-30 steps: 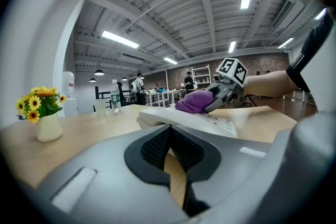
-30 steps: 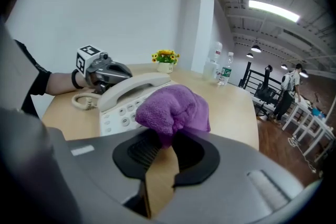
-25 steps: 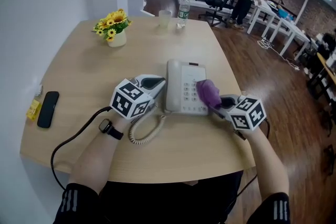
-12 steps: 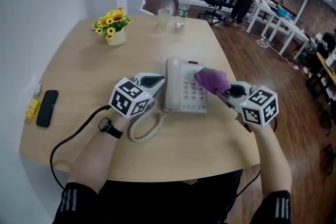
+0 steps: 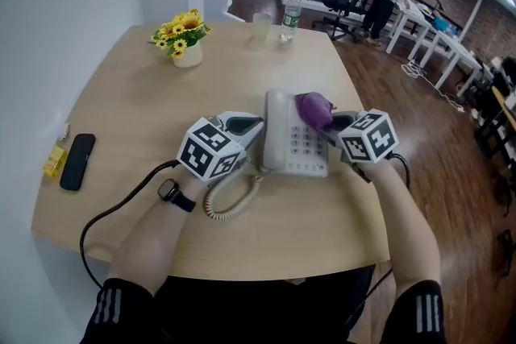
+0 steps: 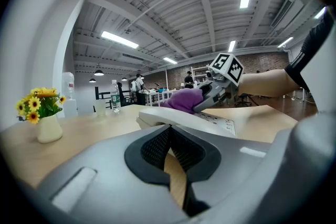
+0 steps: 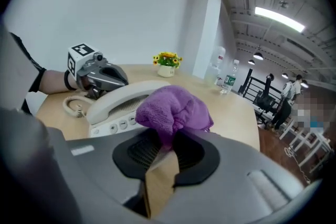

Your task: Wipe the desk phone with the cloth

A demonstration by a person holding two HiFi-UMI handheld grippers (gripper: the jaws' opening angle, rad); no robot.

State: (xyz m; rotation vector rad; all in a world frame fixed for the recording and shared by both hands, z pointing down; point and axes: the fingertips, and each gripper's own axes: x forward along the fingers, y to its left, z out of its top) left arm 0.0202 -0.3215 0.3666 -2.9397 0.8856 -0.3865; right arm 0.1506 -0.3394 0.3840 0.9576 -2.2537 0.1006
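Two grippers at work over a pale wooden desk [image 5: 129, 117]. Had the right gripper [image 5: 329, 125] clamped on a purple cloth [image 5: 314, 107], jaws closed on a pinched tail of it, as seen in the right gripper view [image 7: 170, 139], with the rest of the cloth [image 7: 170, 107] bunched into a soft, nubbly wad ahead of the pads. Laid that wad on the upper right part of the desk phone [image 5: 300, 153], above the keypad. Found the phone an off-white corded set, lying flat near the middle of the desk: handset [image 5: 274, 129] seated along its left side, rows of small pale buttons to the right, coiled cord [image 5: 230, 201] looping off the lower left corner toward the person. Held the left gripper [image 5: 250, 125] low, just beside the handset's left edge, jaws met tip to tip on nothing [image 6: 169, 127]; could not tell whether touching the handset. Saw the phone [image 6: 178, 118] from that side as a low pale wedge with the cloth [image 6: 181, 99] on top. Noted yellow flowers in a white vase [image 5: 187, 44] well apart at the far left, a water bottle [image 5: 292, 12] and a cup [image 5: 262, 26] at the far edge, a black device [image 5: 77, 161] near the left rim
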